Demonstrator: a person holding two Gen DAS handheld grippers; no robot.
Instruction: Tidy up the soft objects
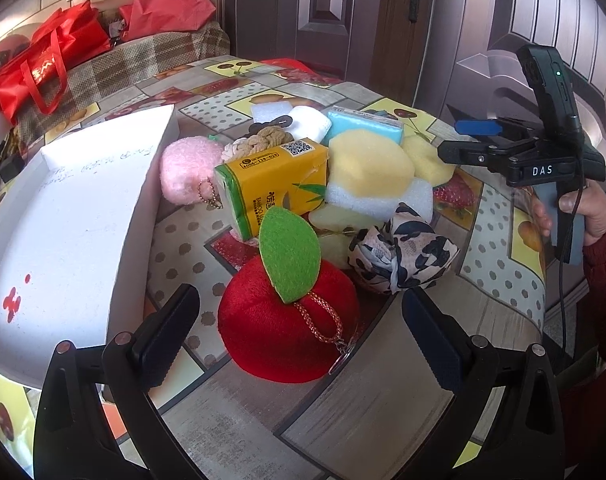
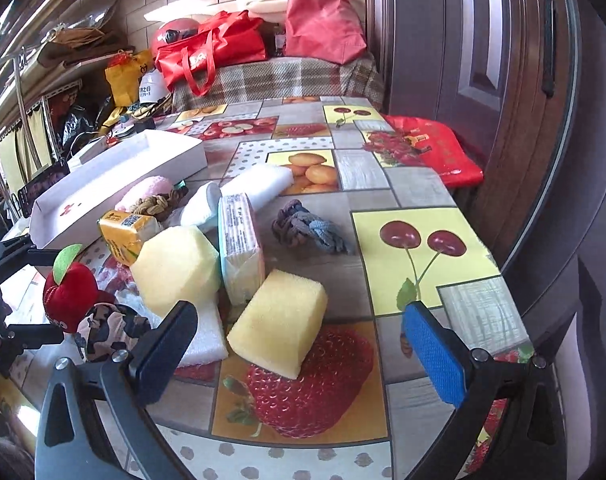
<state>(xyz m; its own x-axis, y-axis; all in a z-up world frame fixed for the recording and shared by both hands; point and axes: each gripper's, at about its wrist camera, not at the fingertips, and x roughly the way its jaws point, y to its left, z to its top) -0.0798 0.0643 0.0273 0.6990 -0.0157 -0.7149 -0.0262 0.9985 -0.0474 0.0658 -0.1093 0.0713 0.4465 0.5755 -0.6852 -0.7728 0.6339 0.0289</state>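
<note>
Two grippers up, both with jaws apart and holding nothing. Using the white box as landmark, largest first.

Table with fruit-print cloth carries everything. White box sits on it, open top, nothing soft inside that I can see.

Soft pile lies just beside the box, all on the cloth:
- red plush apple, green felt leaf, chain loop, nearest me, beside the box's near corner
- yellow sponge block on white foam, further from the box than the tissue pack
- yellow tissue pack, tilted, between box and sponge
- second yellow sponge, far side of the pile from the box, resting on the strawberry print
- pink plush ball, touching or nearly touching the box wall, can't tell which
- black-and-white patterned cloth bundle, beside the apple, away from the box
- grey-blue knotted rope, apart from the pile, well away from the box

Left gripper straddles the apple, fingers either side, not touching. Right gripper hovers by the second sponge, hand on its handle.
</note>
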